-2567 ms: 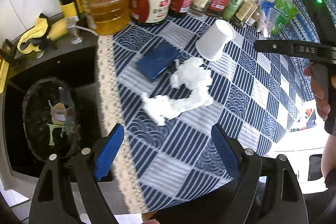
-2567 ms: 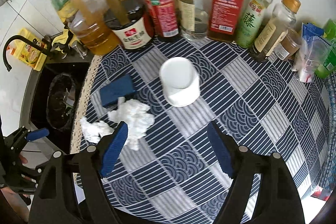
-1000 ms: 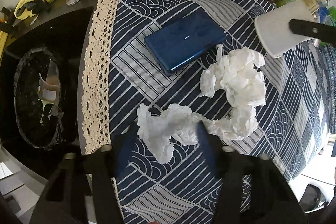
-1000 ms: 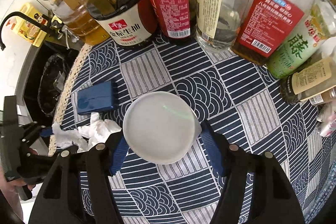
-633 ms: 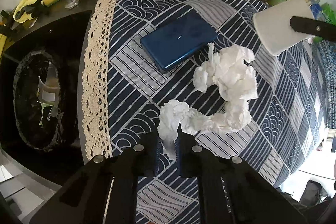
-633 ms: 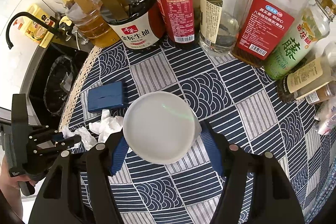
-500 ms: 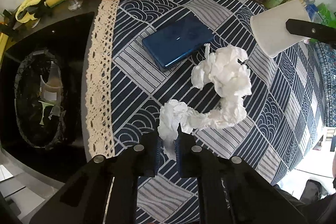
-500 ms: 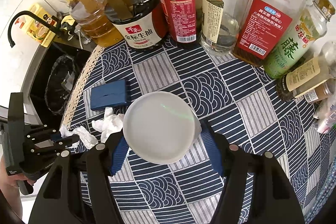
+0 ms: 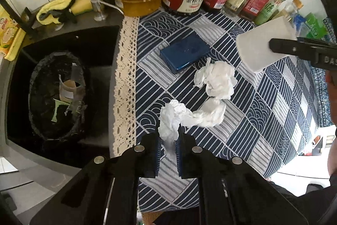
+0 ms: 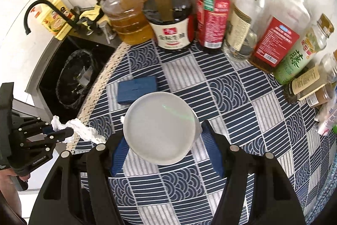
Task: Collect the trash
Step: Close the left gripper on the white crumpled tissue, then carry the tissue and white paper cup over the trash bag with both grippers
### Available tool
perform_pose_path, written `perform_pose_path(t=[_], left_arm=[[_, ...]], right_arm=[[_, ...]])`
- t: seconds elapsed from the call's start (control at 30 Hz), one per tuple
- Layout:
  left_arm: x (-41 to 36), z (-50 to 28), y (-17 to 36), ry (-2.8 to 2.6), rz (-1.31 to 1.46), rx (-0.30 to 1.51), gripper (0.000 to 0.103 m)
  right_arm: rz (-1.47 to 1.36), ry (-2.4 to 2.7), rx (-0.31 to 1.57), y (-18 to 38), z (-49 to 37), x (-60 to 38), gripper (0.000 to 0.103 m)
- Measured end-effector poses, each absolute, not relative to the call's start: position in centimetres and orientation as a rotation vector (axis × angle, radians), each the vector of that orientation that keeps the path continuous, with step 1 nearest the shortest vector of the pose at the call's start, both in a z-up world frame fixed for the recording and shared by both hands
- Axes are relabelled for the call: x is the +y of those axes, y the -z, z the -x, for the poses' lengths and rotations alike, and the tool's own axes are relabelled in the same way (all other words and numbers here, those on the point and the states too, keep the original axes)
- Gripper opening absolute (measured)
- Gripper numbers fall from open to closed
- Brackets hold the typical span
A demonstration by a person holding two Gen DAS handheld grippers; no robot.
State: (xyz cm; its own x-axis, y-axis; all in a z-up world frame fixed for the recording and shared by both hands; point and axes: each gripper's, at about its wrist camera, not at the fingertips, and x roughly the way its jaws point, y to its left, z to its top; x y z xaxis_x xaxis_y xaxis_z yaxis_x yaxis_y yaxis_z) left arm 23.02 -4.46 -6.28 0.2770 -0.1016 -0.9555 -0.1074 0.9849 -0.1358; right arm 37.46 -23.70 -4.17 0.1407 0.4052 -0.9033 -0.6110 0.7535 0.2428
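Crumpled white tissue strand: near end was pinched between the blue pads of the left gripper, jaws pressed almost together on it. Against the frame a second back, those jaws had just been closing, going from spread around the tissue to clamped on it, and the near end was off the cloth while the far wad trailed over the blue-and-white patterned tablecloth. White paper cup was squeezed across its body by the right gripper, jaws wide on it, same grip as a second ago, now raised clear of the table. My read: both pickups done, carry to the bin is next; the dragging tail could snag or tear.

Left wrist view showed what the right didn't: the tissue's full length, and inside the black-lined round trash bin in the dark sink recess, already holding scraps. It also showed the cup side-on in the right tool.

Right wrist view showed the cup bottom-on, hiding most of the far wad, plus the left gripper out past the lace edge toward the bin. Glossy dark blue flat box sat untouched between the tissue and the bottles.
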Motion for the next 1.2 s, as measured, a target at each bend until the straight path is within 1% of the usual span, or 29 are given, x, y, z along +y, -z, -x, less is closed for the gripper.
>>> perform_pose_path(t=[0.43,0.9,1.2], left_arm=[[-0.2,-20.4,2.7,-0.013,0.184,1.216,0.010],[9.5,-18.8,1.2,-0.040,0.206,1.180,0.010],[16.3,-17.9,2.0,-0.037,0.216,1.184,0.011]], right_arm=[[0.232,-0.803,1.214,2.7,-34.2,-17.4,0.065],[0.263,-0.860,1.229,2.2,-31.6,-6.1,0.065],[0.271,-0.875,1.260,2.9,-30.6,1.1,0.065]])
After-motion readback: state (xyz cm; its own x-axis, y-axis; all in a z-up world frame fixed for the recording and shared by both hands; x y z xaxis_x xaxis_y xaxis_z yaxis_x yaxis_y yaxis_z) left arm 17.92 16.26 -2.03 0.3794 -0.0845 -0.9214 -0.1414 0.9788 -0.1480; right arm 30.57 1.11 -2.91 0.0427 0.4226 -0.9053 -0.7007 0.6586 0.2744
